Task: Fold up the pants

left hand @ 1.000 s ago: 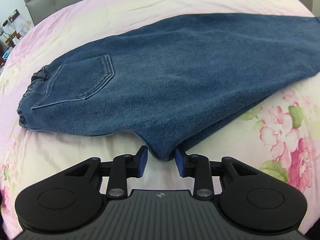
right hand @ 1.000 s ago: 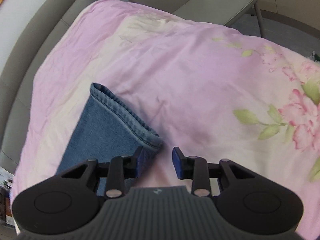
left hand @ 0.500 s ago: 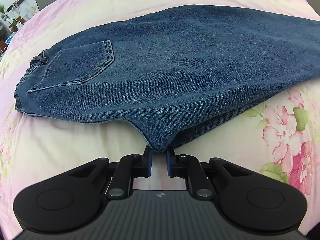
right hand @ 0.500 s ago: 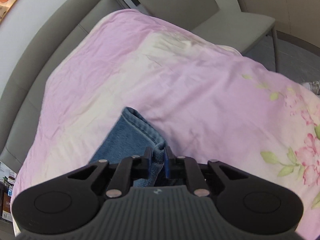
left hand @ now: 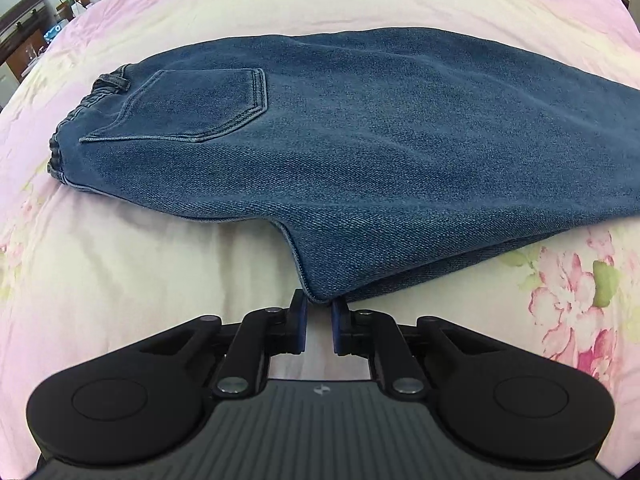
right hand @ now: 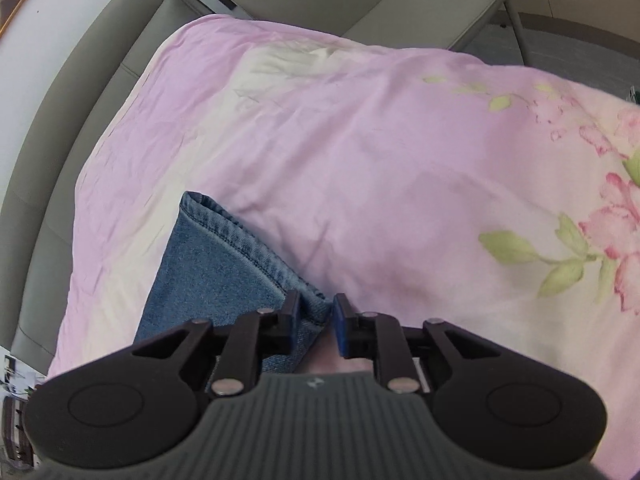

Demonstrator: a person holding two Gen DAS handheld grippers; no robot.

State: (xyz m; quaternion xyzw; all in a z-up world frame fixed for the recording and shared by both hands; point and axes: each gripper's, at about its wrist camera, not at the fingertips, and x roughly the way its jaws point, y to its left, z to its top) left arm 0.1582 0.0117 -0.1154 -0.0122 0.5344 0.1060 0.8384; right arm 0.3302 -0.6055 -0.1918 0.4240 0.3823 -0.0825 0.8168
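Note:
Blue denim pants (left hand: 360, 148) lie folded lengthwise on the bed, waistband at the left, back pocket (left hand: 188, 108) facing up. My left gripper (left hand: 319, 309) is shut on the crotch corner of the pants, which is pinched at its fingertips. In the right wrist view the leg hem (right hand: 240, 248) lies on the pink sheet, and my right gripper (right hand: 314, 306) is shut on the near corner of the hem, with denim bunched between the blue pads.
The bed carries a pink and cream floral duvet (left hand: 120, 280), which also shows in the right wrist view (right hand: 400, 160). A grey headboard (right hand: 60, 120) and a grey chair (right hand: 400, 4) stand beyond the bed. Furniture with small items (left hand: 28, 28) sits at far left.
Both grippers went from open to shut on the denim: the left on the crotch corner, the right on the hem corner. The right jaws now stand a little wider than half a second ago.

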